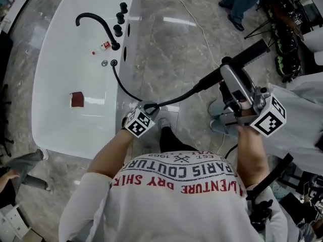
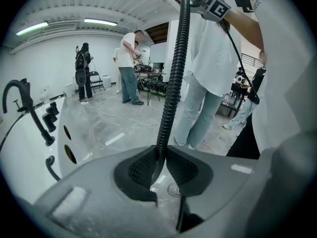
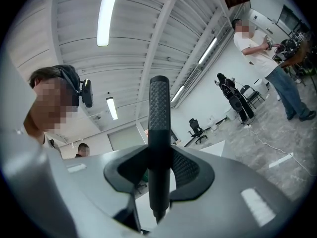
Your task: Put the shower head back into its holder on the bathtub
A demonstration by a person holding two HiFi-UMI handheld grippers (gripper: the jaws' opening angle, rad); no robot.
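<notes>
Head view: white bathtub (image 1: 60, 39) sits upper L, w/ black tap (image 1: 96, 21) and row of black knobs (image 1: 120, 18) on its R rim, plus two dark open holes (image 1: 126, 42) in the rim beside them. Small red-and-white bottle (image 1: 103, 47) and a red square item (image 1: 76, 99) lie inside the tub. The black hose (image 1: 176, 100) leaves the rim near the tap, curves over the grey marble floor (image 1: 166, 39) to your left gripper (image 1: 151, 106), then climbs R to the shower head (image 1: 250, 53). Your right gripper (image 1: 227, 69) holds that head by its handle, out over the floor, well apart from the tub rim and the holes. A bystander's legs (image 1: 241, 1) show at top.

Left gripper view: your L jaws are clamped on the ribbed hose (image 2: 171, 98), pads pressing both sides of it. Hose rises straight up to your other tool at the top edge. Tub rim w/ tap, knobs and both holes shows far L. People (image 2: 130, 66) stand in the bg.

Right gripper view: your R jaws are closed tight on the textured black handle of the shower head (image 3: 159, 118), which stands upright btwn the pads, its tip sticking out above them. Ceiling strip lights (image 3: 106, 14) behind
</notes>
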